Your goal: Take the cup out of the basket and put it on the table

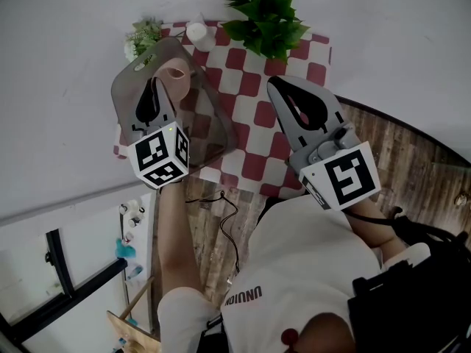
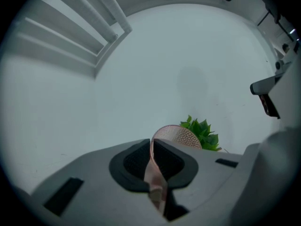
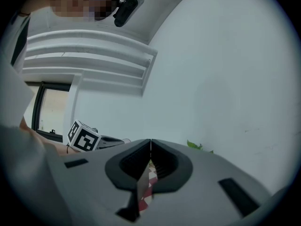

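The left gripper (image 1: 156,81) hung over the smoky translucent basket (image 1: 217,127). Its fingers (image 2: 134,164) pinched the wall of the pink cup (image 1: 175,79) at the rim, holding the cup above the basket's far end. The basket sat on a checked cloth (image 1: 257,116) on the white bench (image 1: 66,87). Farther right, the right gripper (image 1: 276,87) hung above the cloth, fingers (image 3: 129,166) pressed together and empty.

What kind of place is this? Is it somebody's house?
Probably an indoor room, maybe in a home, though I can't be sure. There is a red-and-white checked cloth like a tablecloth, a leafy green plant by a plain white wall, and a wooden floor.
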`<state>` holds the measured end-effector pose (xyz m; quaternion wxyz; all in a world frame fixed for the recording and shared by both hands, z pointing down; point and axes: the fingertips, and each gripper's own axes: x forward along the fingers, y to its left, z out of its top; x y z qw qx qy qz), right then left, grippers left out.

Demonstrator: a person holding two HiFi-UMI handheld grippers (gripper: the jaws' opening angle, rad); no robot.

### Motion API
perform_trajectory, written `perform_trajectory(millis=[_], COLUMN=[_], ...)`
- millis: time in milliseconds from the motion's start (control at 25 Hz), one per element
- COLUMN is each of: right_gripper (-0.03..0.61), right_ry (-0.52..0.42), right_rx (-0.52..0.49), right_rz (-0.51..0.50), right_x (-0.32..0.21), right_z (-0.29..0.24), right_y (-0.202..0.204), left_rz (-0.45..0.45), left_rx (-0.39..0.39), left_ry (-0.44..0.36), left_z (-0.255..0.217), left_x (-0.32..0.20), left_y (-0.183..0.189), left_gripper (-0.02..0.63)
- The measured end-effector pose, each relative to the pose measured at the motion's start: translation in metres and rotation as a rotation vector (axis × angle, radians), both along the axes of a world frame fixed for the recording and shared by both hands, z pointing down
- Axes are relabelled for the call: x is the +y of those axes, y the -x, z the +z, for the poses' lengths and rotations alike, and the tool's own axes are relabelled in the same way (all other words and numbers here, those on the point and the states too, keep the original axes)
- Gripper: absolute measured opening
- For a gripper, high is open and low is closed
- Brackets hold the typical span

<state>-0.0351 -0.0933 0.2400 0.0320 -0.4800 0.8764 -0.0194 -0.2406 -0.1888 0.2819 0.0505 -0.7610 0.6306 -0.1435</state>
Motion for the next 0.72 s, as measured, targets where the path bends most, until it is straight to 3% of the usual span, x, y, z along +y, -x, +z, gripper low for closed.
perform_trajectory(millis=[720], right_gripper=[0.018], right_ry=[0.000], right_rx=[-0.002], right_rz=[0.031], right_x=[0.000], right_z=[0.001], right_y=[-0.009], left_rz=[0.073], left_rx=[-0.019], left_ry=[-0.079], left_z=[-0.029], left_x=[0.013], left_y=[-0.033], left_gripper=[0.034])
